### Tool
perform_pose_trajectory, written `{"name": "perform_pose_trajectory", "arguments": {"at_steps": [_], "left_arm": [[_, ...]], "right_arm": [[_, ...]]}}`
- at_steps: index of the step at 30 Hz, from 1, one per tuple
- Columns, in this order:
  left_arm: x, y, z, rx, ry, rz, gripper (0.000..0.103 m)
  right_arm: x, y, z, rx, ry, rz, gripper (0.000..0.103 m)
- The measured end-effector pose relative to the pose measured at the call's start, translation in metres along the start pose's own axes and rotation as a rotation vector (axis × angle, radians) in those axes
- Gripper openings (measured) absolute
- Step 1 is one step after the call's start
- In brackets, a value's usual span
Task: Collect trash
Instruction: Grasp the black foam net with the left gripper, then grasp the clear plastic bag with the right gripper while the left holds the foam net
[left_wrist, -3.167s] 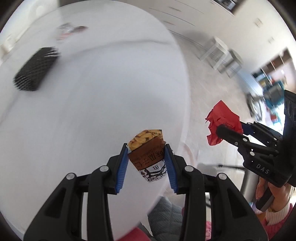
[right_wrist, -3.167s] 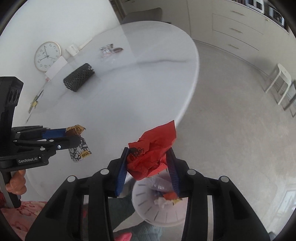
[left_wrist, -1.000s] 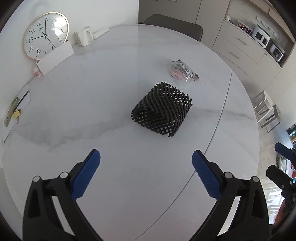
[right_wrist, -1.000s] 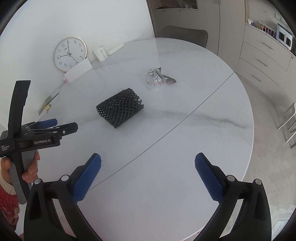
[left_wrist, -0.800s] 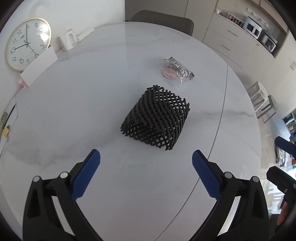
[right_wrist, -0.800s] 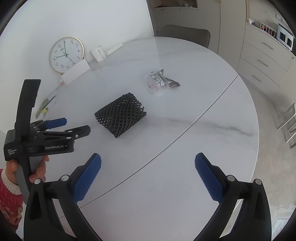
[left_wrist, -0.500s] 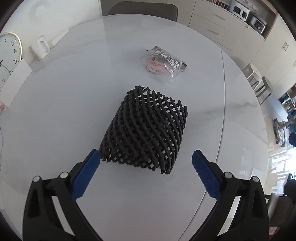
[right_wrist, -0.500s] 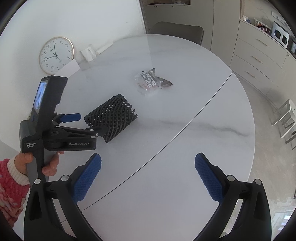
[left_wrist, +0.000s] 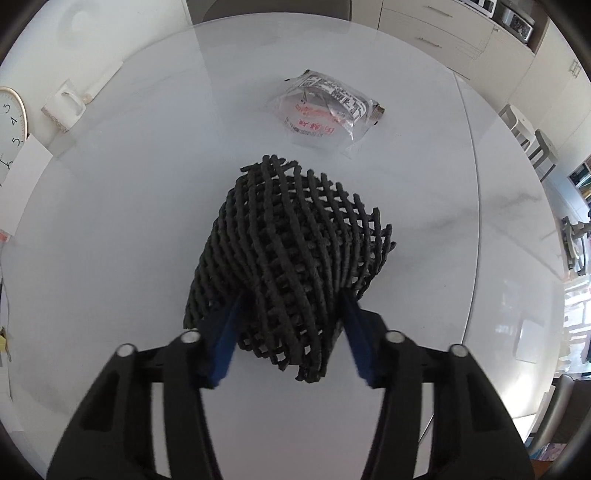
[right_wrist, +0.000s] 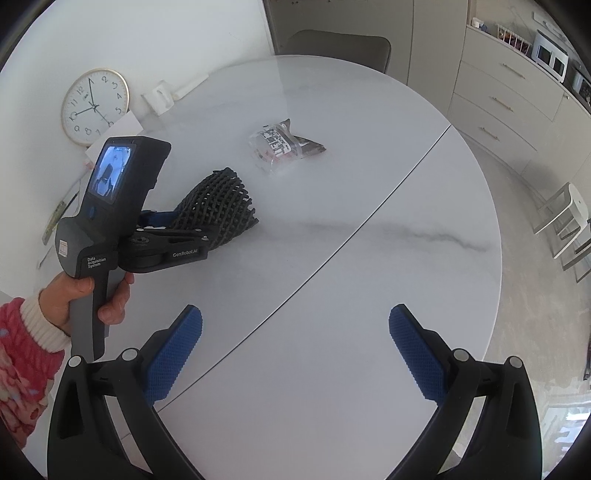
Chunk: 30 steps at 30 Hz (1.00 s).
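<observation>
A black foam net sleeve (left_wrist: 291, 258) lies on the white marble table (left_wrist: 110, 221). My left gripper (left_wrist: 291, 332) is shut on its near end, blue pads pressing both sides. The net sleeve (right_wrist: 218, 210) and left gripper (right_wrist: 184, 236) also show in the right wrist view. A clear plastic wrapper (left_wrist: 325, 110) with red print lies beyond the net; it also shows in the right wrist view (right_wrist: 284, 147). My right gripper (right_wrist: 295, 343) is open and empty above the table's near part.
A round clock (right_wrist: 94, 107), a white card (left_wrist: 22, 184) and a white mug (left_wrist: 62, 107) stand at the table's far left edge by the wall. A chair (right_wrist: 340, 48) is behind the table. Cabinets (right_wrist: 509, 103) and a white stool (right_wrist: 569, 214) are at the right.
My left gripper moved forward to the net sleeve and closed on its near end. The right gripper stayed open and nearly still.
</observation>
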<state>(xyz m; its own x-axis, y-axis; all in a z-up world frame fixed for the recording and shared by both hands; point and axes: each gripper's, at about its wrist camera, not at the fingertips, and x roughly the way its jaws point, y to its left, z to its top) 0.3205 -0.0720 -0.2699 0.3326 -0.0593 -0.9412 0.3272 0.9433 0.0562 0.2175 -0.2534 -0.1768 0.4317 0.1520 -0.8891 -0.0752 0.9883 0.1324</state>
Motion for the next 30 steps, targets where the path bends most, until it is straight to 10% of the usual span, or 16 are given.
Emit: {"name": "perform_pose_trajectory", "arguments": {"at_steps": [3,17,30], "left_arm": [[-0.001,0.007,-0.001,-0.025,0.0,-0.001,0.012],[-0.062,0.037,-0.047,-0.182,-0.078,-0.018,0.011],[-0.067,0.077,-0.089,-0.342,-0.049,-0.069,0.011]], "right_arm": [[0.0,0.0,0.0,-0.003,-0.002,0.0,0.101],[0.023,0.017,0.022,-0.068,0.008,0.018,0.101],[0.124,0.063,0.149,-0.447,0.073,0.002,0.101]]}}
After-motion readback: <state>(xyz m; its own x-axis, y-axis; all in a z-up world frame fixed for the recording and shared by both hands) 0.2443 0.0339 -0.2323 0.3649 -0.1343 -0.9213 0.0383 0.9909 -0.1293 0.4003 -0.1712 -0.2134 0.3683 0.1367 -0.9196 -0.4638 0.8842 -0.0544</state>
